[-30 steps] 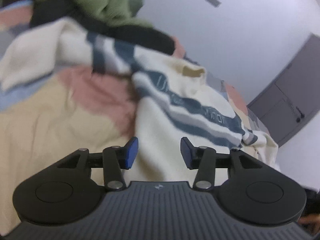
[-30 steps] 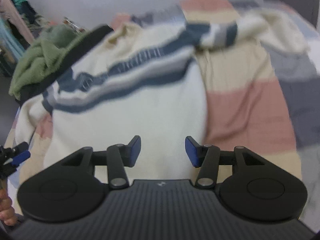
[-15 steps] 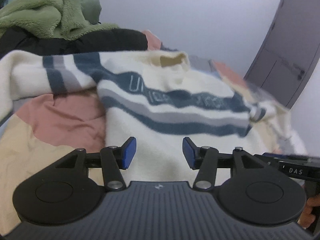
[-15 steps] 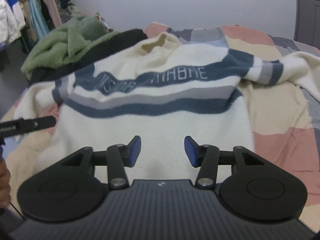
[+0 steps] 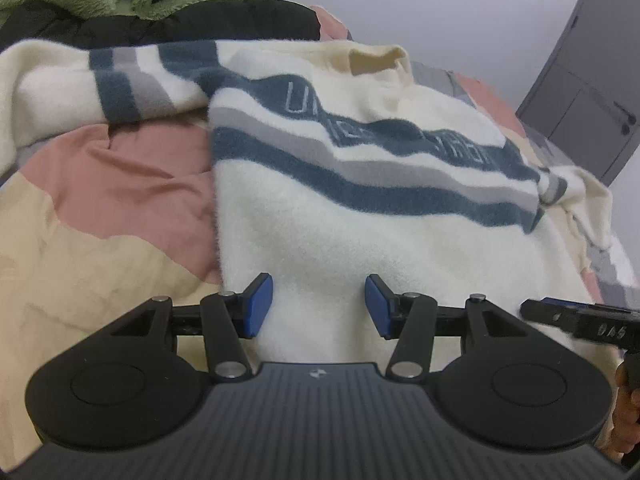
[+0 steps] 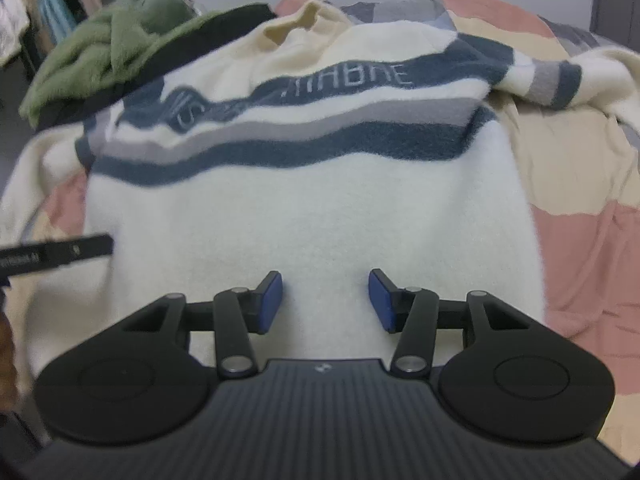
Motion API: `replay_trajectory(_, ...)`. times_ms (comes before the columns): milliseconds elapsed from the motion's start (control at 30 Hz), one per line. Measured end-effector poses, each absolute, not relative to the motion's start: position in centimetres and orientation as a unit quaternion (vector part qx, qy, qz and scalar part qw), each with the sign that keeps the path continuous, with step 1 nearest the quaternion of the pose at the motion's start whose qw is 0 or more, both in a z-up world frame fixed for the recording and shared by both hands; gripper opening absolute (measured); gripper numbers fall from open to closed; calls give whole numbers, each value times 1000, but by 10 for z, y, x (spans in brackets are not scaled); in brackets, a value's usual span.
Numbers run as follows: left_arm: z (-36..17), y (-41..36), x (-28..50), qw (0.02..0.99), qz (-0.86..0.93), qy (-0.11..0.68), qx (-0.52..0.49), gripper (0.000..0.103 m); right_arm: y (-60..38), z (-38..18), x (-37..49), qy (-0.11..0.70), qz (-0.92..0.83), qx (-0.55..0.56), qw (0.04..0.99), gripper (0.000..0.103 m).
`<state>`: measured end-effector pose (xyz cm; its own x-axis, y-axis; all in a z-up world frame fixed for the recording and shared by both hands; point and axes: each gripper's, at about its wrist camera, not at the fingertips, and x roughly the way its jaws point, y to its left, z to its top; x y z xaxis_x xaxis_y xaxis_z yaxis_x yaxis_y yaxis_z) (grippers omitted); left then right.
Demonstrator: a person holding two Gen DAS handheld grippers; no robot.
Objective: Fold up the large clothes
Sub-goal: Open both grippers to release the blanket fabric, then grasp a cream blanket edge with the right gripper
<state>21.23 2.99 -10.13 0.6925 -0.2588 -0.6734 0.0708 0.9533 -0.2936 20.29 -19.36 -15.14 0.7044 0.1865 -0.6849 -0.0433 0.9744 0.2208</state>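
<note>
1. On the bed (image 6: 592, 264), over a patchwork quilt (image 5: 120, 184), one cream sweater (image 6: 320, 208) with navy and grey stripes lies flat, front up, collar far from the cameras; I judge it is spread out so for folding.
2. Both sleeves (image 5: 120, 80) stretch outward, not yet folded.
3. Two grippers hover over its hem side: left gripper (image 5: 319, 306) and right gripper (image 6: 325, 302), both with jaws released and holding nothing.
4. Behind the collar lie one green fleece (image 6: 104, 36) and one black garment (image 5: 224, 24), apparently waiting.
</note>
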Motion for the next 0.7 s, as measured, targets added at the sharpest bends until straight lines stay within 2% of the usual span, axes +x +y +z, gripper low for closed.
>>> replay_trajectory(200, -94, 36, 199, 913, -89, 369, -146, 57, -253, -123, 200, 321, 6, 185, 929, 53)
replay_trajectory(267, -94, 36, 197, 914, -91, 367, -151, 57, -280, -114, 203, 300, -20, 204, 932, 65)
replay_trajectory(333, -92, 35, 196, 914, -93, 364, -151, 57, -314, -110, 210, 281, -49, 231, 930, 83)
replay_trajectory(600, -95, 36, 198, 916, -82, 361, -154, 58, -459, -156, 240, 255, -162, 368, 880, 82)
replay_trajectory(700, -96, 38, 202, 916, -77, 359, -163, 58, -495, -169, 247, 238, -213, 359, 877, 82)
